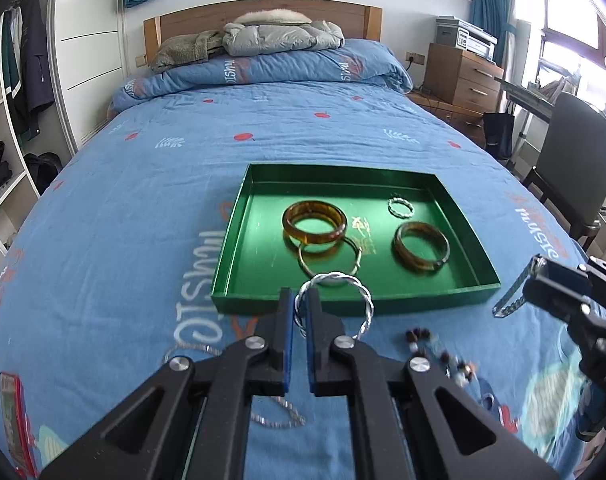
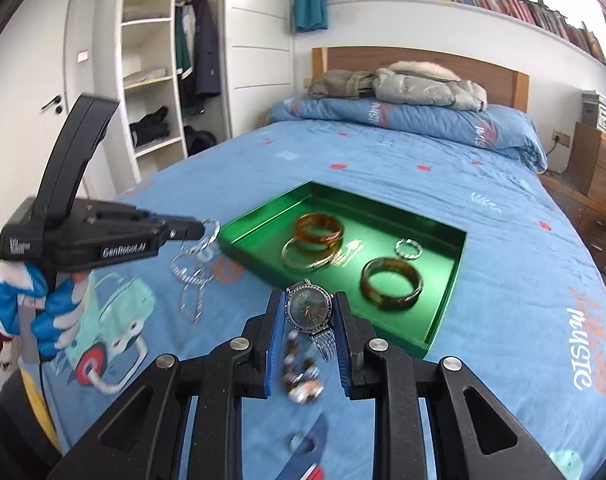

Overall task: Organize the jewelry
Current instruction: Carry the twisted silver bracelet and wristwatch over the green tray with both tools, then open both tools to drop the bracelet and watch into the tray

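Observation:
In the left wrist view my left gripper (image 1: 302, 294) is shut on a twisted silver bangle (image 1: 363, 300), held in the air just before the near wall of the green tray (image 1: 239, 268). The right wrist view shows my right gripper (image 2: 307, 300) shut on a silver watch (image 2: 307, 308), dial up, over the bed near the tray's front corner (image 2: 423, 346). In the tray lie two amber bangles (image 1: 315, 222) (image 1: 421, 248), a thin metal bangle (image 1: 329, 260) and a small twisted ring (image 1: 400, 206). The right gripper (image 1: 539, 280) shows at the right edge.
On the blue bedspread lie a bead bracelet (image 2: 299, 376), a silver chain (image 2: 191, 288) and a small ring (image 2: 303, 442). A gloved hand (image 2: 51, 312) holds the left gripper (image 2: 203, 226). A chair (image 1: 575, 176) and drawers (image 1: 463, 76) stand right of the bed.

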`<state>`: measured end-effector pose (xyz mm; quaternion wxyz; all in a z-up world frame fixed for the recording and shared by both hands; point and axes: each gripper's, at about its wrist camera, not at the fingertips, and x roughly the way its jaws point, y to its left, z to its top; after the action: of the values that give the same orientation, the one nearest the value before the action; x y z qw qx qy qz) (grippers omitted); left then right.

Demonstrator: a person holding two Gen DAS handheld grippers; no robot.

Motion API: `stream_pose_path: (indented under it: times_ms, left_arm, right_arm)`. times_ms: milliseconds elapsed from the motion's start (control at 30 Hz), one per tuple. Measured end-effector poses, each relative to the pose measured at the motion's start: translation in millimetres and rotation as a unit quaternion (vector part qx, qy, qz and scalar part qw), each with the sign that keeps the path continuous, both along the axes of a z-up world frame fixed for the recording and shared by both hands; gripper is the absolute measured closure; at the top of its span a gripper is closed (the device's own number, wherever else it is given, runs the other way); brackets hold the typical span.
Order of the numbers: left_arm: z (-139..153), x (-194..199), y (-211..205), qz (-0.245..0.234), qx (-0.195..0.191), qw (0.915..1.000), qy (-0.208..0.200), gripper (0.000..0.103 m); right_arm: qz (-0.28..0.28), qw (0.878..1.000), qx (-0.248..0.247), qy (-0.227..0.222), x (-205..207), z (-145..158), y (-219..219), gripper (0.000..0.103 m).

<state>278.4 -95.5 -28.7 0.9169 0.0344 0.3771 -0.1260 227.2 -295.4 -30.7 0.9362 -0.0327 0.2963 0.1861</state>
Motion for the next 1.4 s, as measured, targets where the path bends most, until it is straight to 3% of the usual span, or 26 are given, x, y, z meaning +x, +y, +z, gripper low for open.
stream_pose_path:
  times_ms: [167,367,600,1000,1133,1267,1400]
  left_arm:
    - [-13,41,-6,0.01,-0.005,0.9998,0.014,0.098]
    - [-45,72,-15,0.024,0.013,0.9987,0.043,0.098]
    - [-69,84,-25,0.018,0.035,0.997,0.067,0.098]
    - [-76,94,-24,0.021,0.038,0.9944,0.097,0.096]
    - [-65,92,-22,0.018,0.03,0.995,0.094,0.094]
    - [-35,74,-17,0.016,0.023,0.9972,0.069,0.083]
    - [4,52,-5,0.026,0.014,0.999,0.035,0.082]
  right_arm:
    - [-0.037,0.999,0.016,0.017,45,-8,-19,0.08]
    - [-0.066,0.995,0.013,0.072,79,-46,-34,0.08]
    - [-0.078,0.99,-0.009,0.119,91,-74,-38,0.08]
    - [-0.085,0.985,-0.031,0.15,98,-74,-35,0.077]
    - [-0.093,0.985,-0.027,0.145,93,-63,-36,0.067]
    - [-0.105,0.986,-0.017,0.126,77,-40,-40,0.066]
    - [-0.11,0.989,-0.005,0.098,50,-8,-42,0.066]
